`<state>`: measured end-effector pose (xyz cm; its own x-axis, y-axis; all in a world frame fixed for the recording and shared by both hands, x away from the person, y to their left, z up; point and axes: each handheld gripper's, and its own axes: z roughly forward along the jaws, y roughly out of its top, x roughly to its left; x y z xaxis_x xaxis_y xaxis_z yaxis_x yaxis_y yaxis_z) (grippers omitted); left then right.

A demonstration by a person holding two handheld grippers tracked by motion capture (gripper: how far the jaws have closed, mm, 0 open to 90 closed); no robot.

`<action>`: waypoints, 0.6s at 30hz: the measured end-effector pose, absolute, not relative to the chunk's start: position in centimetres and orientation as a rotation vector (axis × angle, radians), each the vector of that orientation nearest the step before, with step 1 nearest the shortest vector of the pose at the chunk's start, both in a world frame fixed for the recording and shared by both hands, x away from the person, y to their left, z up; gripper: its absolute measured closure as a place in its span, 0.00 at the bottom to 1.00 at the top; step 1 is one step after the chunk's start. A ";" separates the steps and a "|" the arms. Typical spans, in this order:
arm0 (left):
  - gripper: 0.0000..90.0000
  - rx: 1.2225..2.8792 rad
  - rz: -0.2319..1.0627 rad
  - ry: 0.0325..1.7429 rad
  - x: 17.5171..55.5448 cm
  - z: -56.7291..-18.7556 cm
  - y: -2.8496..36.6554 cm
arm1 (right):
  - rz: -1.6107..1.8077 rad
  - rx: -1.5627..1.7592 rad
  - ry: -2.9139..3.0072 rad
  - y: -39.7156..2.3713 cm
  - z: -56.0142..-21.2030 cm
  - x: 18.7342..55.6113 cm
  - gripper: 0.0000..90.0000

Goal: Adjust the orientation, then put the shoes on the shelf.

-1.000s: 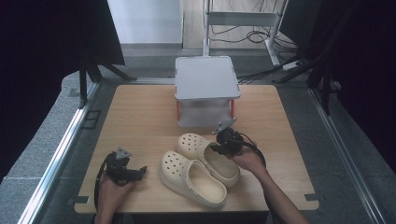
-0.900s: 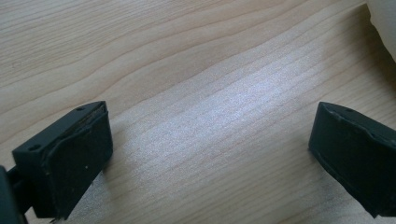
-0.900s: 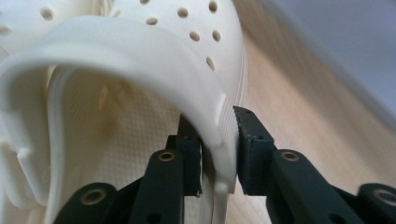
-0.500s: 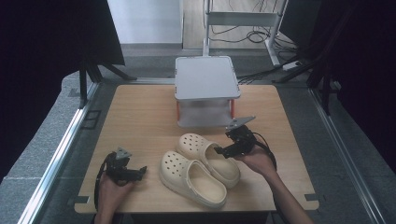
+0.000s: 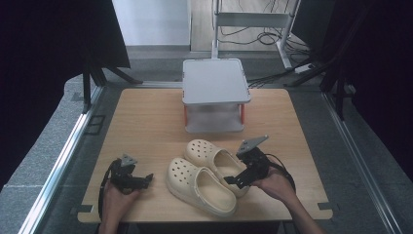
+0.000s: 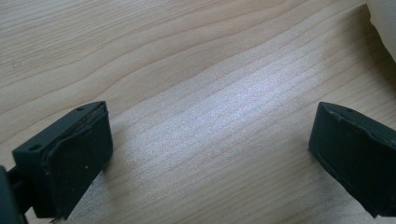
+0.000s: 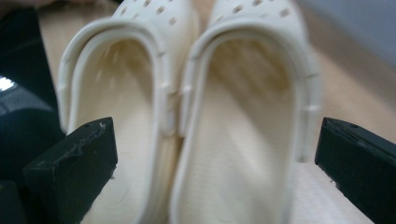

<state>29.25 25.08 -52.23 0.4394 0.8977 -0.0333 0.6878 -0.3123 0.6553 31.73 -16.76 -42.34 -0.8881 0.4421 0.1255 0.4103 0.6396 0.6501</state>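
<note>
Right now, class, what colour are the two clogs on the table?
Both clogs are plain cream, with small holes over the toes; the right gripper view shows it best.

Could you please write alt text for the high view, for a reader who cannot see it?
Two cream clogs lie side by side on a wooden table, the right gripper open just beside their heels. The left gripper rests open on the table to their left, and a grey box with a lid stands behind them.

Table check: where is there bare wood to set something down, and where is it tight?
Bare wood lies left of the white stand, and between it and the left gripper. Another patch lies right of the stand, toward the table edge. It is crowded front centre: two clogs beside the open right gripper.
</note>
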 end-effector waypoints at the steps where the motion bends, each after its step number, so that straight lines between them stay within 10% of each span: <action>1: 0.00 2.096 0.455 1.326 29.3 -52.2 25.1 | 1.074 0.715 2.819 -16.3 -42.5 31.5 0.01; 18: 0.00 2.096 0.455 1.326 29.3 -52.2 25.1 | 0.880 0.702 2.903 -9.4 -45.5 31.6 0.25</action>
<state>29.25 25.09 -52.23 0.4395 0.8976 -0.0336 0.6879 -0.3123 0.6552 31.60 -9.40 -45.45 -0.8979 0.4284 0.1014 0.4126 0.7387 0.5331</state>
